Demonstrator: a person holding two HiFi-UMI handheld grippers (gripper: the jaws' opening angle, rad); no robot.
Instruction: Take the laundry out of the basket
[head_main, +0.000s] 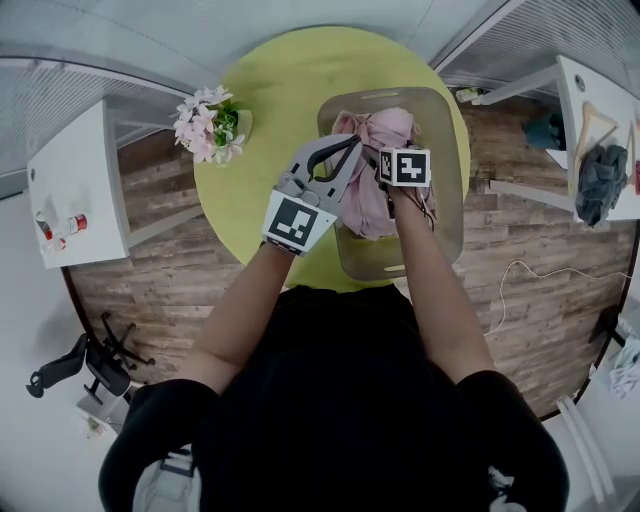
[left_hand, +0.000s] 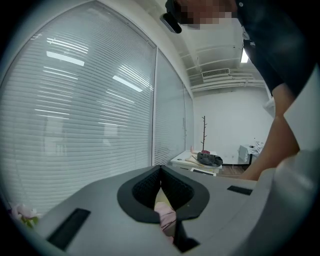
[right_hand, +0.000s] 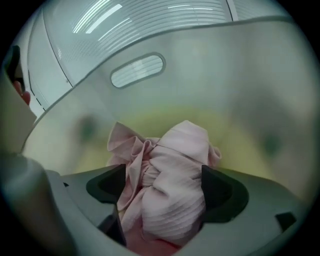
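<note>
**Desk:** How far along is the job?

**Photographer:** Barely begun, by my reading. The crumpled, pale-pink cloth laundry (head_main: 375, 195) sits inside the translucent, pale plastic basket (head_main: 447, 215). The basket stands on the round yellow-green table (head_main: 250, 200). No pink piece shows outside the basket.

**Desk:** And the grippers?

**Photographer:** The left gripper (left_hand: 161, 197) is clamped on a thin fold of the pink cloth and hangs over the basket's left rim. The right gripper (right_hand: 162, 187) points steeply down into the basket. Its jaws are spread wide on either side of the main bundle and, as far as I can judge, are not squeezing it.

**Desk:** So what remains?

**Photographer:** Nearly everything, I'd say. The right jaws have to close on the bundle, then the cloth must be lifted over the rim and set down outside.

**Desk:** Give me the counts.

**Photographer:** There is one basket, one table and two grippers. I see one pink bundle, though I cannot tell whether it is a single garment or several tangled together. One bunch of pink-and-white flowers (head_main: 205, 125) stands at the table's left edge. Well apart at the right, a heap of dark clothes (head_main: 600, 180) lies on a white side table (head_main: 575, 95).
</note>
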